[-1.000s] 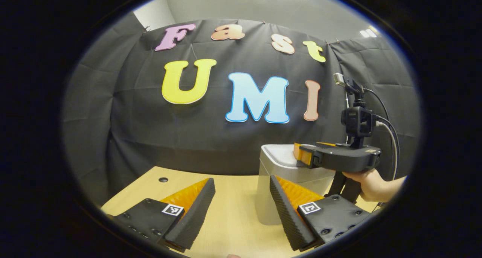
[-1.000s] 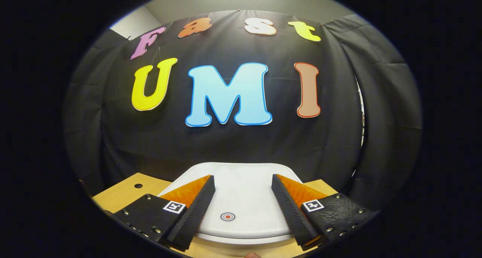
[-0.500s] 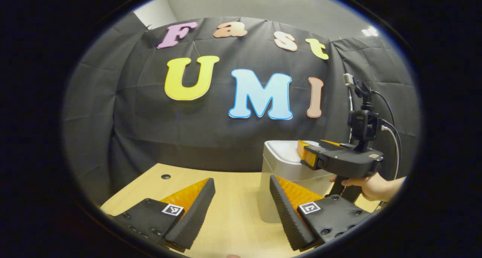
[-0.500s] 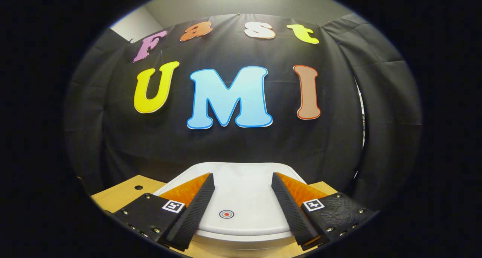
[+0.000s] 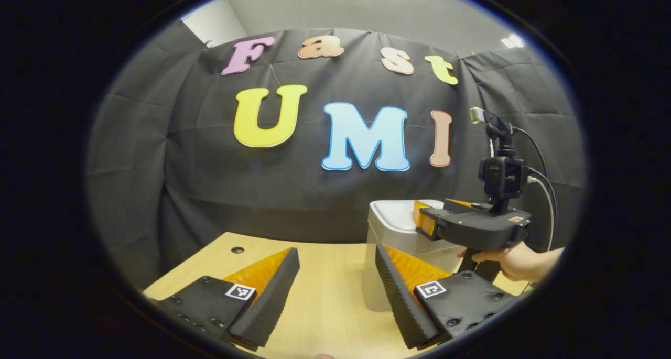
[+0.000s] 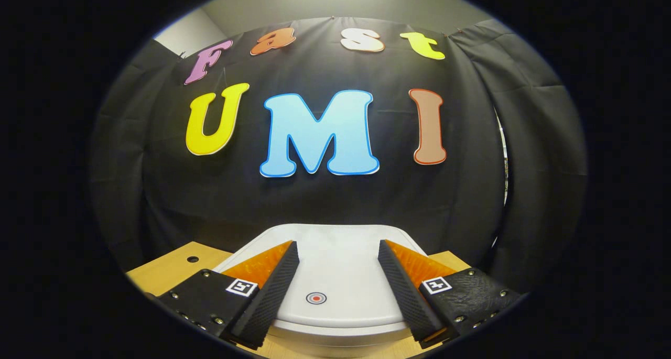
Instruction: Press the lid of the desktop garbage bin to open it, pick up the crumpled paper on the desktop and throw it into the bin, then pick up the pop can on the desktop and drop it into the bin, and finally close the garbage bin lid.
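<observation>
The desktop garbage bin is a light grey box with a white lid, which lies flat and closed and carries a small red round mark. My right gripper hovers just over the lid, open, with one finger on each side of the mark and nothing between them. In the left gripper view the same right gripper reaches over the bin top, held by a hand. My left gripper is open and empty above the table, left of the bin.
The light wooden table has a small round hole near its back left. Black cloth walls close the booth behind and to the sides. A cable runs from the right gripper's camera mount.
The right gripper has stayed over the lid with barely any shift. The left gripper's view has drifted slightly, so the bin sits a little lower and to the right.
</observation>
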`<state>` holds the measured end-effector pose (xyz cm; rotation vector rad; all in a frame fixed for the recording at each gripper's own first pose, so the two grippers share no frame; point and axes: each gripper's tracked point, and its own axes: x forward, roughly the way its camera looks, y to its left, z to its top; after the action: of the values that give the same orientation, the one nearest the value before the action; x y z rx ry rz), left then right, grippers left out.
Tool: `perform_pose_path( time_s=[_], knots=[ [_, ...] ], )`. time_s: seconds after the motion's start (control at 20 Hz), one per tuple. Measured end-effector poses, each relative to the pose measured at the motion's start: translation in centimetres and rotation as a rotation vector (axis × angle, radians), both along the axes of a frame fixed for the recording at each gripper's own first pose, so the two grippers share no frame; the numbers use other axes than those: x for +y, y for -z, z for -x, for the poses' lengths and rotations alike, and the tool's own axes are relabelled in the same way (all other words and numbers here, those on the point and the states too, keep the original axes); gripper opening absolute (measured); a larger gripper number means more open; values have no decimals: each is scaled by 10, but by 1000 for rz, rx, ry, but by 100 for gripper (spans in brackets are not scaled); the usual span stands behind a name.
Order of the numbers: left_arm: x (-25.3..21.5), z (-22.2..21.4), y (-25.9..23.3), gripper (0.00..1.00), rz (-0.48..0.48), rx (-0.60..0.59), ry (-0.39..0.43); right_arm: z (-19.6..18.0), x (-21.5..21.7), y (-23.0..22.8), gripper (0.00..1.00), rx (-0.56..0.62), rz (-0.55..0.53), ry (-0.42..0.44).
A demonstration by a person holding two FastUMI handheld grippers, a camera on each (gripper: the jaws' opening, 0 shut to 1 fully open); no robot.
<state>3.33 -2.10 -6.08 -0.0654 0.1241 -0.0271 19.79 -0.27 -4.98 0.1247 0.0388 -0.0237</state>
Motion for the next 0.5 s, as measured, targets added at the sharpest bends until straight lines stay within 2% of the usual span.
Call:
perform_pose_path(
  time_s=[0.3,0.5],
  knots=[
    [-8,17,-6,95,-12,1,-41,6,-1,-2,98,22,-14,-58],
    [-13,25,-6,95,-28,5,-71,32,-4,-3,97,33,10,-92]
  ],
)
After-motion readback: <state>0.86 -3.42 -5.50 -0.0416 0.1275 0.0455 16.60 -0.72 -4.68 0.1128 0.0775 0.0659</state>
